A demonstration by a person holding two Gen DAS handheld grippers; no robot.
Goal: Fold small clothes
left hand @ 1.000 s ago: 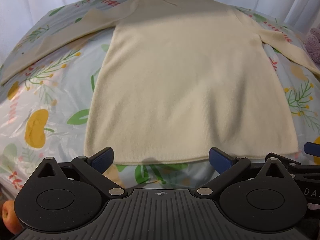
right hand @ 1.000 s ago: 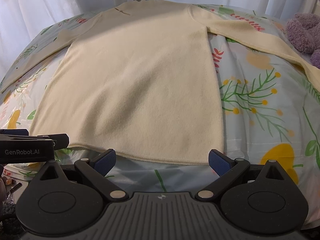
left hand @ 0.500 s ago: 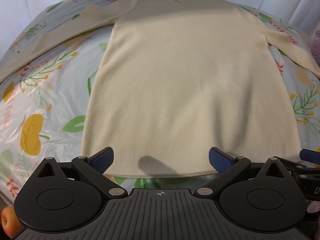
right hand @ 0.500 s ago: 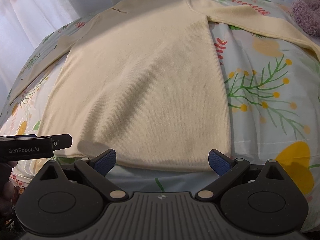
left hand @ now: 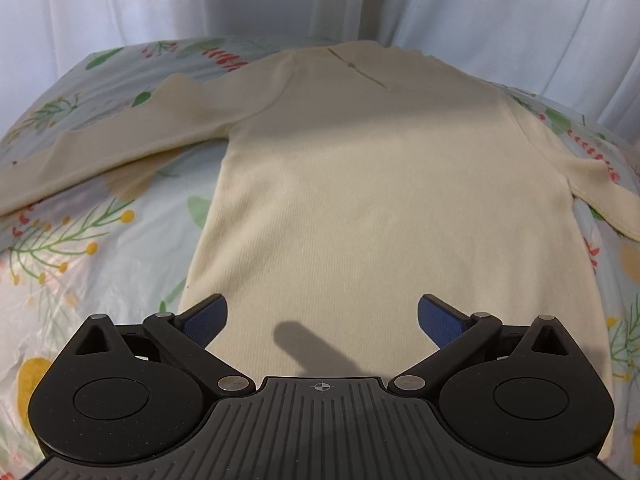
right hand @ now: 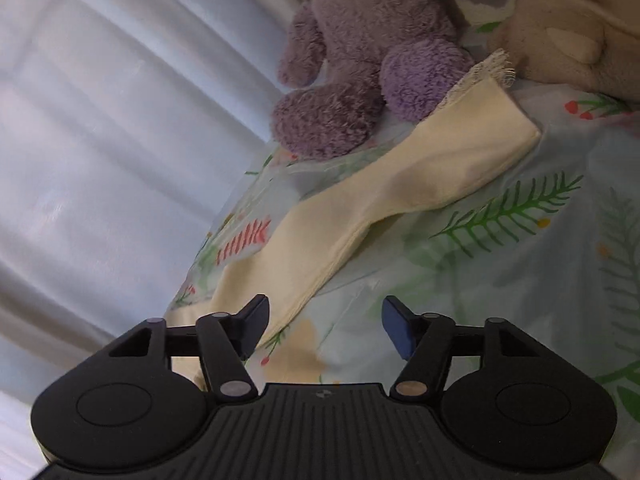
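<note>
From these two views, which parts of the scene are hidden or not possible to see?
- Cream sweater: its hem, left wrist view, is behind the left gripper.
- Its sleeve: the near end, right wrist view, runs under the right gripper, whose jaws are closing with nothing gripped.
- Purple plush toy: top cut by the frame edge.

Spread flat on the bed [left hand: 100, 280]: a sweater [left hand: 380, 200], neck toward the curtain [left hand: 480, 8] behind, sleeves out to either side. Beyond the sweater's right cuff [right hand: 492, 120], touching it: a plush toy [right hand: 360, 52] (a second plush [right hand: 560, 40] just right of that). Left claw [left hand: 319, 316] over the sweater's hem.
</note>
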